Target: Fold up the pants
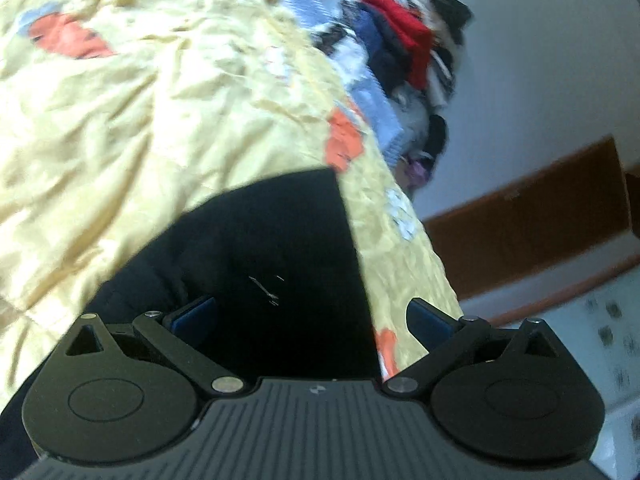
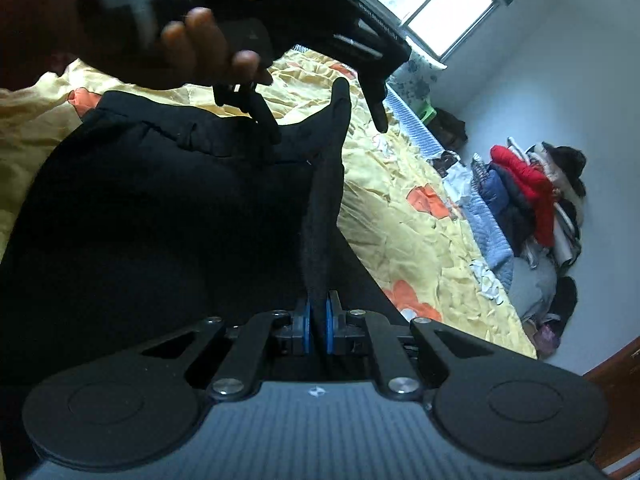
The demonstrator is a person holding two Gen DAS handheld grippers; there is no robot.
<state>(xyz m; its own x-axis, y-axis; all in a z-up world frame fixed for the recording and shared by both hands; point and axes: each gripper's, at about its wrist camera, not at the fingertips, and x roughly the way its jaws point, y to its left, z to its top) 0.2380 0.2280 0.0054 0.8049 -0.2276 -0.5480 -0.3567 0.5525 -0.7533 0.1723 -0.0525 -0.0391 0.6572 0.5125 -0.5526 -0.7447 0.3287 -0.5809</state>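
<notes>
Black pants [image 2: 160, 208] lie on a yellow bedspread [image 2: 400, 220] with orange flowers. My right gripper [image 2: 318, 320] is shut on a raised fold of the black cloth, which stands up in a narrow strip from its blue pads. My left gripper [image 2: 327, 131], held by a hand [image 2: 200, 40], hovers over the far end of the pants, its fingers spread apart. In the left wrist view the left gripper [image 1: 312, 308] is open above the pants [image 1: 260, 240], and nothing is pinched between its blue pads [image 1: 196, 312]. The bedspread [image 1: 120, 120] fills the upper left.
A pile of clothes [image 2: 532, 200] with a red garment lies on the floor past the bed's far side, also seen as the clothes pile [image 1: 404, 48]. A blue striped blanket edge [image 2: 488, 220] runs along the bed. A window [image 2: 436, 4] and brown woodwork [image 1: 528, 216] are on the walls.
</notes>
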